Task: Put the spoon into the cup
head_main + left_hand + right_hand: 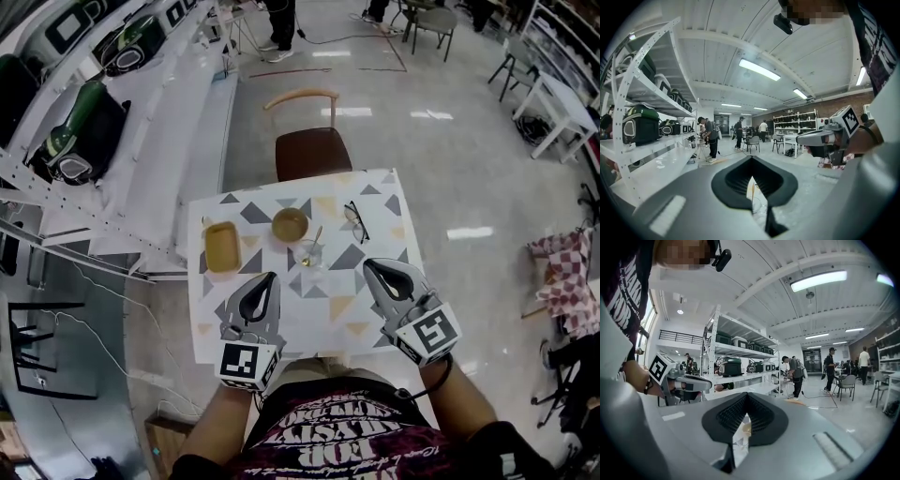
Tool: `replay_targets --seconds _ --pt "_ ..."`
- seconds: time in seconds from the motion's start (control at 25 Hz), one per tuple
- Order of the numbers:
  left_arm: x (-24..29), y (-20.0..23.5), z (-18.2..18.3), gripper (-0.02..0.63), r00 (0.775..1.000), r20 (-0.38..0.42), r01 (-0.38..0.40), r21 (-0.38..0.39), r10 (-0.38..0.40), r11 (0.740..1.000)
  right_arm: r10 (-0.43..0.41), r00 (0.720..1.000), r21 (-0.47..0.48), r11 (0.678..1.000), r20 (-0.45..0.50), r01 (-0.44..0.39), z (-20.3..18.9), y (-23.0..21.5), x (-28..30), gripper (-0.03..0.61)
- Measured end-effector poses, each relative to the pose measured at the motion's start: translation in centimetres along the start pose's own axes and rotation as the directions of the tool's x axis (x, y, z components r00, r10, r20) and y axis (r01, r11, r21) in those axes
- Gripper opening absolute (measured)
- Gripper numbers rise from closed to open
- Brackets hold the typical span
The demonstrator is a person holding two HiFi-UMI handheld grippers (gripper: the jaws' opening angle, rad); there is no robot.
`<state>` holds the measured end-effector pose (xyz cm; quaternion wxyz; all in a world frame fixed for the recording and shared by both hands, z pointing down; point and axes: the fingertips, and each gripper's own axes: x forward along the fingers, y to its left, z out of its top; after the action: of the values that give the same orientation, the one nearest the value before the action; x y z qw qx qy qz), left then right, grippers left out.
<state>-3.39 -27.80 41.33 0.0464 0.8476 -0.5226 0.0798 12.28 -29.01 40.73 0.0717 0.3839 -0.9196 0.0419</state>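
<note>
Head view: patterned tabletop (281,328) seen from steeply above, with the holder's arms and shirt cut off at the bottom edge.

- Clear cup (308,255) stands near the tabletop centre. It is glass and hard to separate from the pattern under it.
- Spoon (317,236) looks to be standing in the cup, its thin gold handle leaning toward 1 o'clock. The bowl end cannot be made out through the glass.
- Round tan bowl (291,224) sits just beside the cup at 11 o'clock. A flat tan tray (222,247) lies at 9 o'clock, apart from both. Eyeglasses (356,222) lie at 2 o'clock. Whether the bowl and tray hold anything is not readable.
- Brown chair (312,152) is at the far edge, at 12 o'clock, its legs hidden by the seat and the tabletop.
- Left claw (268,281) hovers at 7 o'clock of the cup and right claw (372,270) at 4 o'clock, both well clear of it.

Left gripper view: left claw (751,159) has its tips pressed together with nothing held. A narrow slit below the tips shows a sliver of gold handle and faint glass beyond.

Right gripper view: right claw (747,397) is likewise closed and empty. The slit shows only blurred pale shapes, not identifiable.
</note>
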Motion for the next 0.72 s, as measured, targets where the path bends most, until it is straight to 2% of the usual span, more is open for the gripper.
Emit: replay_targets --seconds 0.12,0.56,0.72 --pt "0.7 0.9 -0.2 0.006 1.0 -0.007 0.004 -0.008 -0.004 1.0 0.009 1.0 -0.001 1.0 0.013 -0.009 0.1 0.0 1.3 0.026" --pt "3.2 4.2 -0.5 0.006 0.999 -0.018 0.034 -0.019 -0.034 0.999 -0.003 0.999 0.031 1.0 -0.034 0.004 -0.9 -0.3 5.1 0.028" --pt "3.8 4.5 -0.6 0.006 0.999 -0.021 0.048 -0.016 -0.048 0.999 -0.013 1.0 0.043 0.999 -0.006 0.013 -0.2 -0.5 5.8 0.028"
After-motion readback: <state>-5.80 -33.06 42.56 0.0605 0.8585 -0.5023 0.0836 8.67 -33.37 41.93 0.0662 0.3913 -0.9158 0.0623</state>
